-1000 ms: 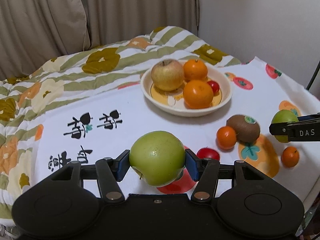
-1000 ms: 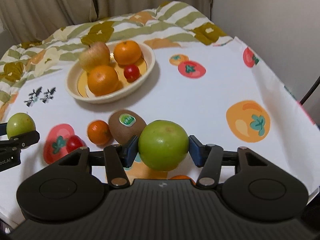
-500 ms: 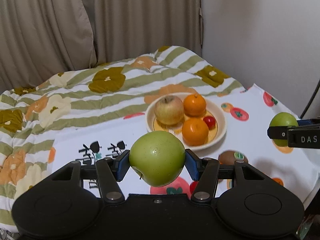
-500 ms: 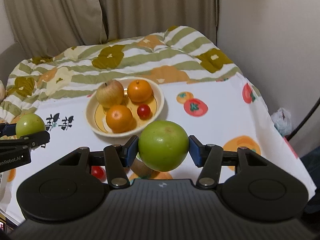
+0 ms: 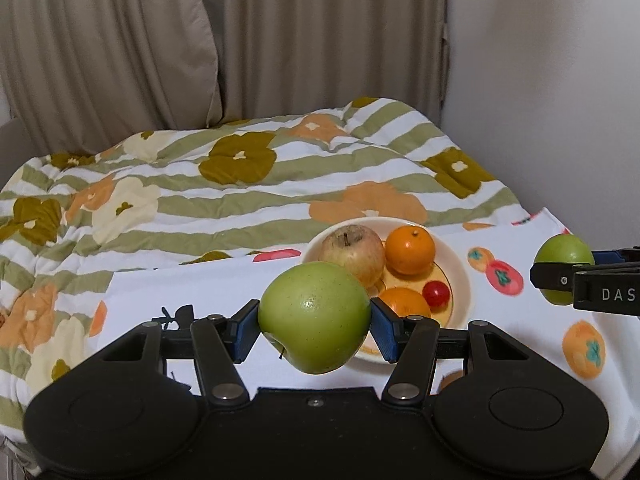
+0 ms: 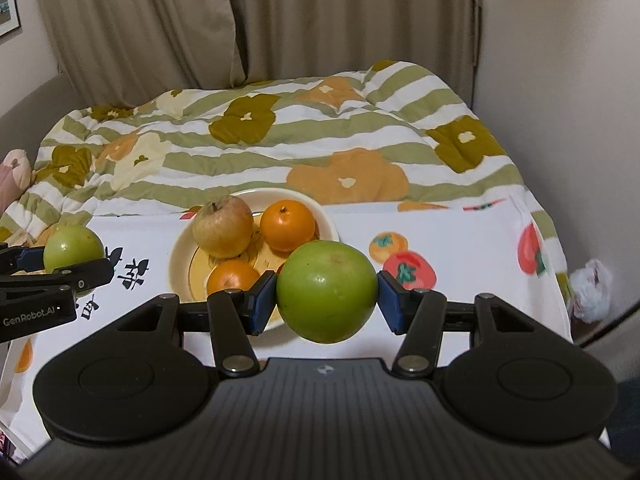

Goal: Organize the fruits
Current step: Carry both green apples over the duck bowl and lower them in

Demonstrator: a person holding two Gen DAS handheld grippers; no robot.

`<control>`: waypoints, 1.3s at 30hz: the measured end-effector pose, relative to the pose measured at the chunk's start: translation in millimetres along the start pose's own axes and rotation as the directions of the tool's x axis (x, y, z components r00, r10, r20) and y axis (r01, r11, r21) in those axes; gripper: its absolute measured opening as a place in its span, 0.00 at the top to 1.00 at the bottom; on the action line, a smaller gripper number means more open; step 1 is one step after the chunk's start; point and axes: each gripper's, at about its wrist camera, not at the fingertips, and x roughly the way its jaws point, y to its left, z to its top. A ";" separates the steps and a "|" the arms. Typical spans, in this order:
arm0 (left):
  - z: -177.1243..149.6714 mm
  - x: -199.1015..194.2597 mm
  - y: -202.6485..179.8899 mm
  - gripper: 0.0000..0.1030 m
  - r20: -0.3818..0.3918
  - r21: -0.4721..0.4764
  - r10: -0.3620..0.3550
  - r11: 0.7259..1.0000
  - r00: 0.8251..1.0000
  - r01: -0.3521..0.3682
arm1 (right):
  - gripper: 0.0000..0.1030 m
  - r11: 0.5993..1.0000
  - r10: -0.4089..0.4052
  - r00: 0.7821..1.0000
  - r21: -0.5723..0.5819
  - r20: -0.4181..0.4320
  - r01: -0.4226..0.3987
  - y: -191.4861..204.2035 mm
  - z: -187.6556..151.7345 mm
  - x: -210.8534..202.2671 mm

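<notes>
Both grippers grip fruit: left gripper pinches a green apple, right gripper a second green apple. I judge the bowl half-filled; these two remain. Free air above it, wall near on the right.

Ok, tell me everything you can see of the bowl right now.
The bowl is shallow, round and cream-coloured, looks ceramic, with a yellow pattern inside. It stands upright on the white fruit-print cloth, near the striped quilt. In it lie a yellowish apple, two oranges and a small red fruit. Its near rim is hidden behind the held green apples; neither gripper touches it.
</notes>
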 end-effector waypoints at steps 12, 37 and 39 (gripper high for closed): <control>12.5 59.8 -12.1 0.40 -0.075 -0.075 0.065 0.995 0.995 -0.071 | 0.33 0.994 0.075 0.995 -0.075 -0.060 -0.079 -21.0 33.8 67.6; 17.3 88.3 -19.2 0.07 -0.107 -0.086 0.100 0.990 0.989 -0.110 | 0.33 0.983 0.132 0.984 -0.113 -0.119 -0.145 -29.2 41.7 119.3; 15.3 82.6 -17.9 0.06 -0.106 -0.088 0.104 0.990 0.989 -0.114 | 0.33 0.982 0.132 0.984 -0.121 -0.119 -0.146 -28.4 42.5 118.8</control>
